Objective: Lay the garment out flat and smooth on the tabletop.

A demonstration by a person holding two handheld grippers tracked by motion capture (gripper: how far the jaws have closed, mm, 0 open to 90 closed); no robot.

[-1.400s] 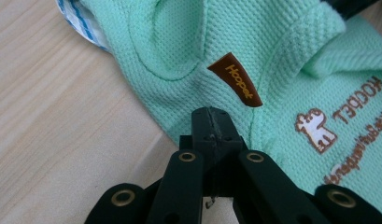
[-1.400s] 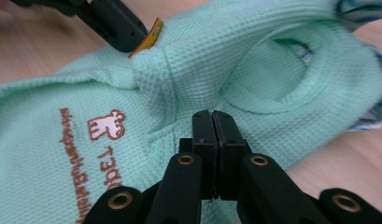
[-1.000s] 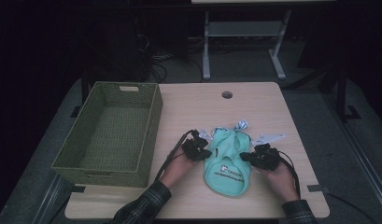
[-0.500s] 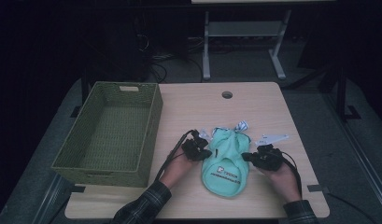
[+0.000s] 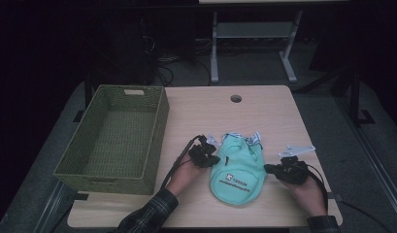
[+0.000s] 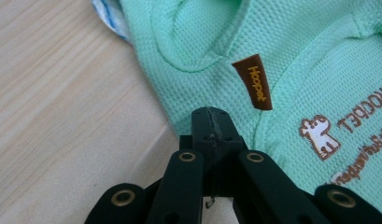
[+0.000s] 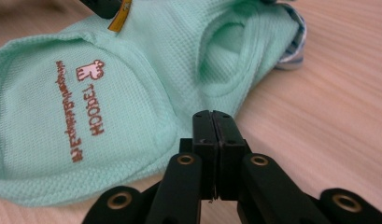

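Observation:
A small mint-green pet shirt (image 5: pixel 237 170) with a brown "Hoopet" tag and print lies flat on the wooden table (image 5: pixel 264 111). A blue-and-white striped piece (image 5: pixel 253 138) peeks out at its far end. My left gripper (image 5: pixel 209 158) is shut, its tips resting at the shirt's left edge (image 6: pixel 210 114), on the shirt (image 6: pixel 296 70) near the tag. My right gripper (image 5: pixel 271 169) is shut and holds nothing. It sits just off the right edge of the shirt (image 7: pixel 86 93), over bare wood (image 7: pixel 212 116).
An empty green woven basket (image 5: pixel 159 121) stands at the table's left side. A round cable hole (image 5: pixel 236 98) sits near the far edge. Bare table surface stretches beyond the shirt and to its right. The floor around the table is dark.
My right gripper has drawn back to the right, away from the shirt's edge. The left gripper and the shirt have stayed in place.

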